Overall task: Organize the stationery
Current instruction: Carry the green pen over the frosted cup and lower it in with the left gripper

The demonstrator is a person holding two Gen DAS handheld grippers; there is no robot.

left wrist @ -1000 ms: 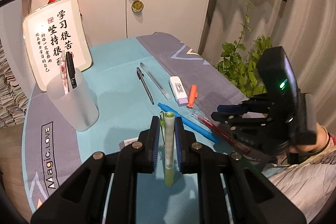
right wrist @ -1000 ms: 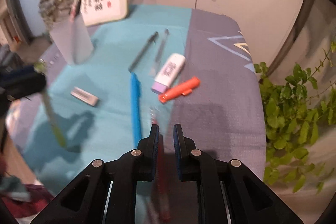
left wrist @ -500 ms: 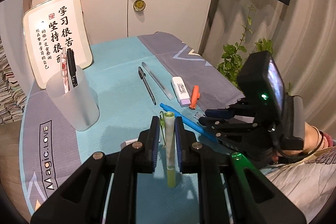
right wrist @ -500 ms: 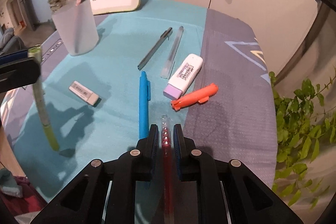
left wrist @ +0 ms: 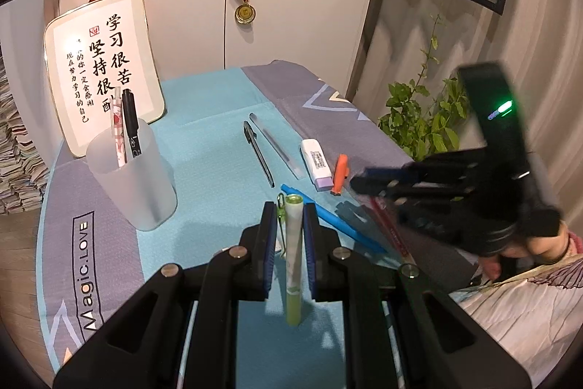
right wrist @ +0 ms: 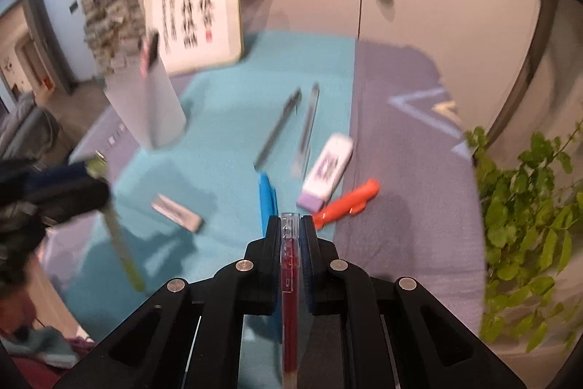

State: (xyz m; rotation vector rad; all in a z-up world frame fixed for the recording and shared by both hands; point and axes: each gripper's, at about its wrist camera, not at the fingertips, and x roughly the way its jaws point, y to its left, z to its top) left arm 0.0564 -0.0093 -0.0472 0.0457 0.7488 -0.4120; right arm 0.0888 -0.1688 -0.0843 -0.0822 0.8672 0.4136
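red pen (right wrist: 290, 298) now lifted off table in right tongs (right wrist: 290, 232).

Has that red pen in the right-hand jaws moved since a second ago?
Yes. The clear-barrelled red pen lay on the cloth beside the blue pen; now it is lifted, clamped in the right gripper.

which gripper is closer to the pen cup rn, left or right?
Left. The left gripper, shut on a green pen, is just beside the pen cup. The right gripper, shut on a red pen, is farther off, past the blue pen.
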